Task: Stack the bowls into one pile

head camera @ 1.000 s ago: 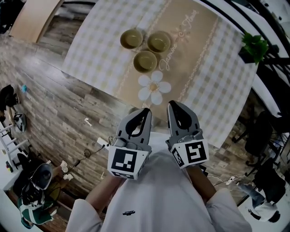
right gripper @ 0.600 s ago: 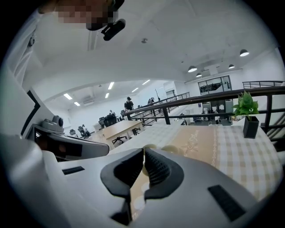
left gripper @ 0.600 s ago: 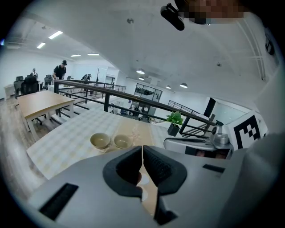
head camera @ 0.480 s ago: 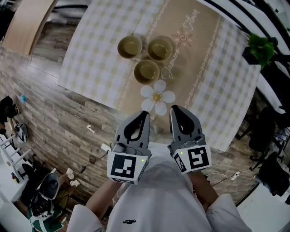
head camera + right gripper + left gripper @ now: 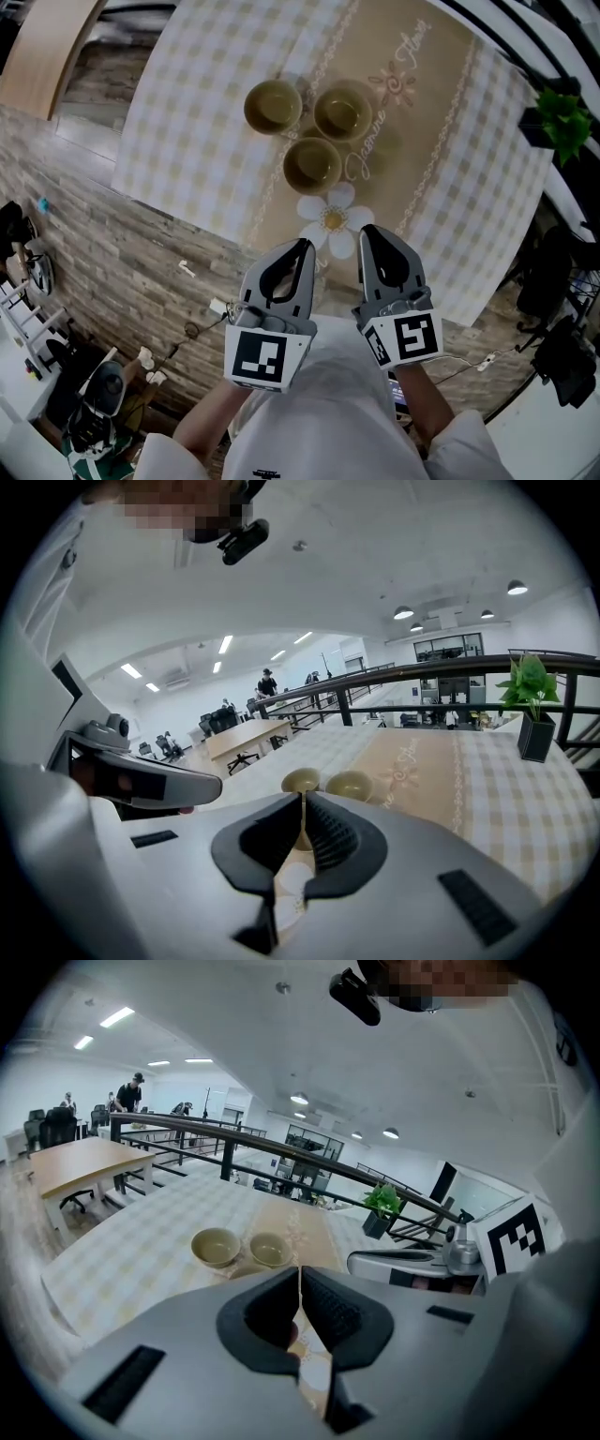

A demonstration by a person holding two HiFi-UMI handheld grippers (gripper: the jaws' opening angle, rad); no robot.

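Three olive-green bowls stand apart on the tan runner of the table: one at the left (image 5: 273, 106), one at the right (image 5: 342, 111), one nearer me (image 5: 312, 164). My left gripper (image 5: 304, 247) and right gripper (image 5: 367, 232) hover side by side at the table's near edge, short of the bowls, both shut on nothing. In the left gripper view, two bowls (image 5: 215, 1246) (image 5: 270, 1250) show beyond the shut left gripper (image 5: 300, 1275). In the right gripper view, two bowls (image 5: 301, 780) (image 5: 349, 784) show past the shut right gripper (image 5: 303, 801). The nearest bowl is mostly hidden behind the jaws.
A checked tablecloth (image 5: 187, 112) covers the table, with a white flower print (image 5: 333, 218) just in front of the grippers. A potted plant (image 5: 562, 117) stands at the far right by a black railing. Wooden floor (image 5: 112, 262) lies to the left, with clutter on it.
The bowls and table sit lower and closer in the head view; both grippers have come nearer the table's edge and stayed shut.
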